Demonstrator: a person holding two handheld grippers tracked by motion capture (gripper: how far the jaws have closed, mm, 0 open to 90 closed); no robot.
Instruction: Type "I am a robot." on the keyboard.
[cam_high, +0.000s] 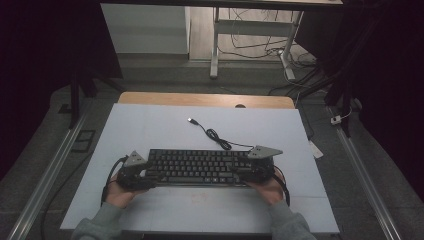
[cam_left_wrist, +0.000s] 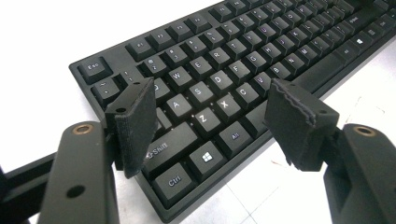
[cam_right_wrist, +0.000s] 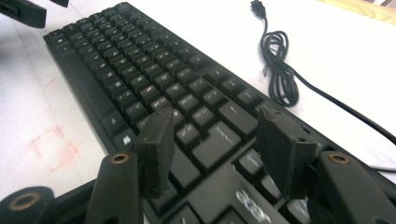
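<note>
A black keyboard (cam_high: 197, 166) lies lengthwise on the white table top (cam_high: 150, 130), close to the person's side. My left gripper (cam_high: 149, 174) is at its left end. In the left gripper view the left gripper (cam_left_wrist: 210, 100) is open, with its pads (cam_left_wrist: 135, 126) spread above the keyboard (cam_left_wrist: 224, 60) near the Shift and Alt keys and nothing pressed between them. My right gripper (cam_high: 248, 172) is at the right end. It (cam_right_wrist: 215, 123) is open too, hovering over the keyboard's (cam_right_wrist: 140, 70) right-hand keys. The keyboard's black cable (cam_high: 215, 135) coils behind it and ends in a loose USB plug (cam_high: 191, 120).
The cable coil (cam_right_wrist: 278, 70) lies on the table just beyond the keyboard's far edge. A faint red mark (cam_right_wrist: 51, 144) stains the mat in front of the keyboard. A wooden table edge (cam_high: 205, 99) runs along the back, with desk legs (cam_high: 214, 50) and floor cables beyond.
</note>
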